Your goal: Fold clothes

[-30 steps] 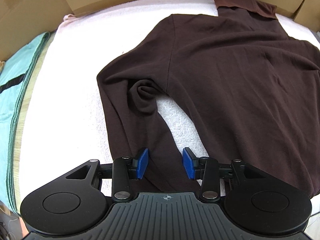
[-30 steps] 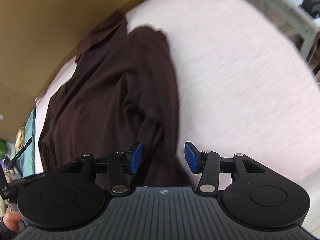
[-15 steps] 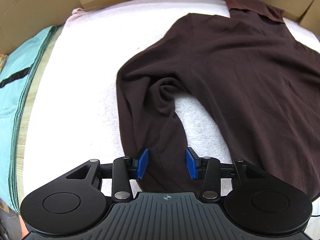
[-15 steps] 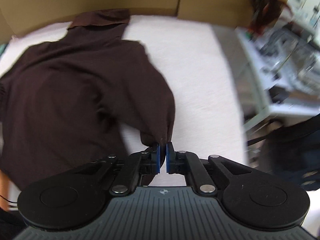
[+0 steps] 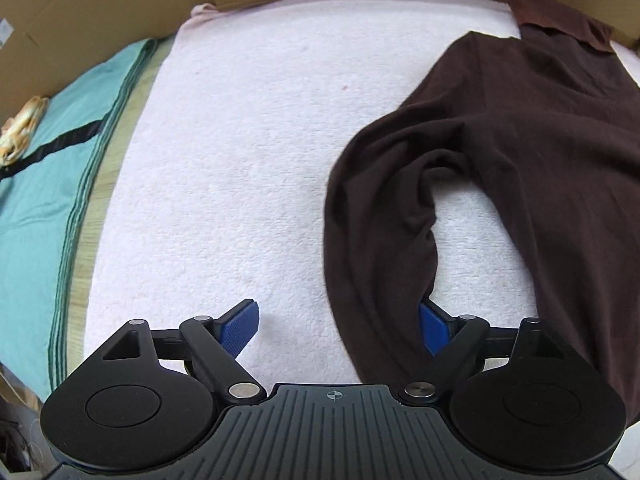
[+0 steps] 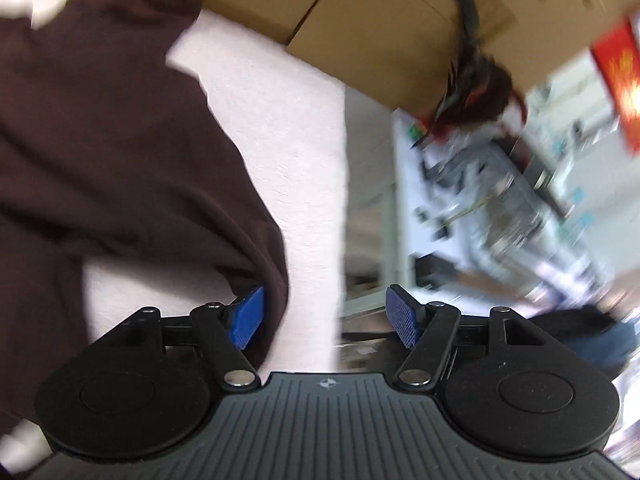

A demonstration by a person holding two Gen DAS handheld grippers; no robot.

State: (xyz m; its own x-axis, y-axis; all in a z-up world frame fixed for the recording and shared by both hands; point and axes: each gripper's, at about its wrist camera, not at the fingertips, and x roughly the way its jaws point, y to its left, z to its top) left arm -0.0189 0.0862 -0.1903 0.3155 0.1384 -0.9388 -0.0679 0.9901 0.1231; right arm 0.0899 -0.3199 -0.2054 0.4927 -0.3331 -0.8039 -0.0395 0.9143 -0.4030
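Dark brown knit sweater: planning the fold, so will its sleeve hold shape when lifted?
Probably not: the dark brown knit sweater bunches into soft folds at the sleeve, so it would likely droop. The white terry towel may grip it when dragged.

Left wrist view bright and sharp, even soft light, white towel (image 5: pixel 240 168) nearly overexposed, dark sweater (image 5: pixel 540 152) with little detail in folds, strong fisheye bending at edges, right wrist view heavily motion-blurred, background (image 6: pixel 500 184) smeared, dark corners

No legible text — red sign (image 6: pixel 618 76) too blurred
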